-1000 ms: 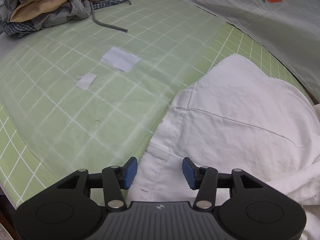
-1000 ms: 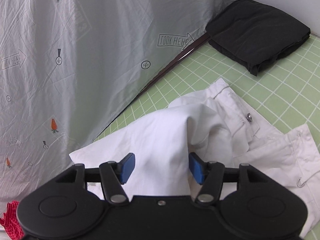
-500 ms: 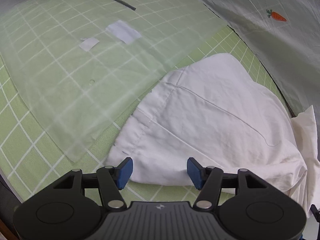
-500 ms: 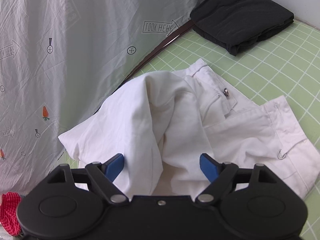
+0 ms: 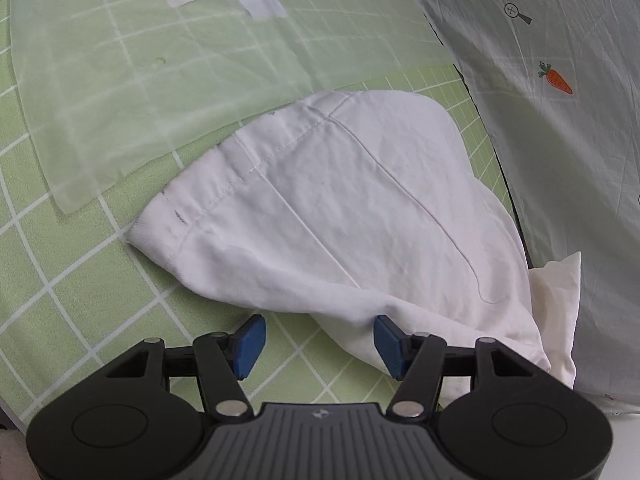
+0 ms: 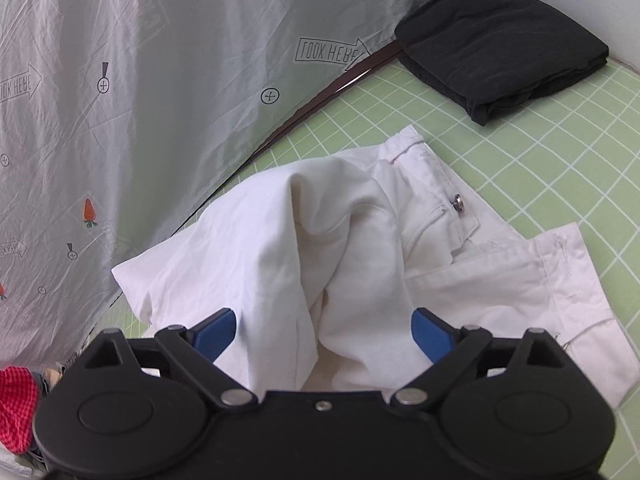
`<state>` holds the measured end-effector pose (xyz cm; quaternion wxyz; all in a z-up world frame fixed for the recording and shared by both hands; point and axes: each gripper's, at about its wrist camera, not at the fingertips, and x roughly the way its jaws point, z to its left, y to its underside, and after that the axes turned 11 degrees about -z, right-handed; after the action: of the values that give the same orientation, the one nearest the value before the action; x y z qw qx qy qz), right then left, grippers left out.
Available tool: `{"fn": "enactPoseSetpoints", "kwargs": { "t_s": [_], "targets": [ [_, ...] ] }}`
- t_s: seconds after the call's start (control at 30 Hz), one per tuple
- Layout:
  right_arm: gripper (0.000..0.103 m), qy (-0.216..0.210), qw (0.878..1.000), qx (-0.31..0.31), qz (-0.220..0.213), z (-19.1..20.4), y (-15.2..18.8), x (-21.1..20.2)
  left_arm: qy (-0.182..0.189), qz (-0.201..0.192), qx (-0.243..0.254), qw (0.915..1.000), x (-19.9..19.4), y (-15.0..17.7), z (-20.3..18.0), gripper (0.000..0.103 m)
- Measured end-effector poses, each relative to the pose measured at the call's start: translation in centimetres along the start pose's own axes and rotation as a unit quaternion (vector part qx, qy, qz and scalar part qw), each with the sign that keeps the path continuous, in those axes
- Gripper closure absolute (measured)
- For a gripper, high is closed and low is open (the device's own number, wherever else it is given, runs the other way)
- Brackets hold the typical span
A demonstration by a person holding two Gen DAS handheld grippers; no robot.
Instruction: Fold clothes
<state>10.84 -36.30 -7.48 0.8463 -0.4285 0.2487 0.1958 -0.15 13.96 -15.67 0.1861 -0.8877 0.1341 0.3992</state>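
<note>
White cotton trousers point(image 5: 332, 216) lie crumpled on the green grid-patterned mat point(image 5: 80, 280) covering the bench, seen from the left wrist with a hemmed leg end pointing left and the bulk of the cloth running right toward a grey printed sheet point(image 5: 560, 140) with a carrot motif. Left tongs point(image 5: 318, 340) hover spread wide at the near edge of the fabric, the right blue pad touching a fold, nothing pinched. A translucent plastic sheet point(image 5: 160, 80) rests on the mat beyond the trousers, far left.

From the right wrist, the same white trousers point(image 6: 320, 248) bunch upward in a ridge, the waistband and a metal button point(image 6: 458, 203) lying to the right. Right tongs point(image 6: 324, 334) stand spread wide, straddling the raised fold without gripping it. A folded black garment point(image 6: 500, 48) sits far right on the mat point(image 6: 560, 168), well apart.
</note>
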Motion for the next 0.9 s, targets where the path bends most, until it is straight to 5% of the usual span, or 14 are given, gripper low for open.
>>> {"fn": "enactPoseSetpoints", "kwargs": {
  "t_s": [0.17, 0.23, 0.37, 0.63, 0.9],
  "targets": [
    [0.007, 0.002, 1.000, -0.011, -0.004, 0.3, -0.2, 0.3, -0.001, -0.001, -0.055, 0.9985, 0.6, -1.1, 0.3, 0.044],
    [0.007, 0.005, 1.000, -0.012, -0.007, 0.4, -0.1, 0.2, -0.021, 0.008, -0.042, 0.9989, 0.9, -1.6, -0.4, 0.069],
    [0.007, 0.007, 1.000, -0.010, -0.026, 0.4, 0.0, -0.6, -0.046, 0.001, 0.017, 0.9988, 0.6, -2.3, -2.3, 0.092],
    [0.007, 0.013, 0.999, -0.021, -0.048, 1.6, 0.4, -1.2, -0.053, -0.064, 0.152, 0.9848, -2.8, -2.8, -6.1, 0.097],
    [0.007, 0.017, 0.998, -0.010, -0.067, 3.1, 0.1, -1.0, -0.038, -0.131, 0.180, 0.9741, -6.5, -6.1, -6.8, 0.099]
  ]
}}
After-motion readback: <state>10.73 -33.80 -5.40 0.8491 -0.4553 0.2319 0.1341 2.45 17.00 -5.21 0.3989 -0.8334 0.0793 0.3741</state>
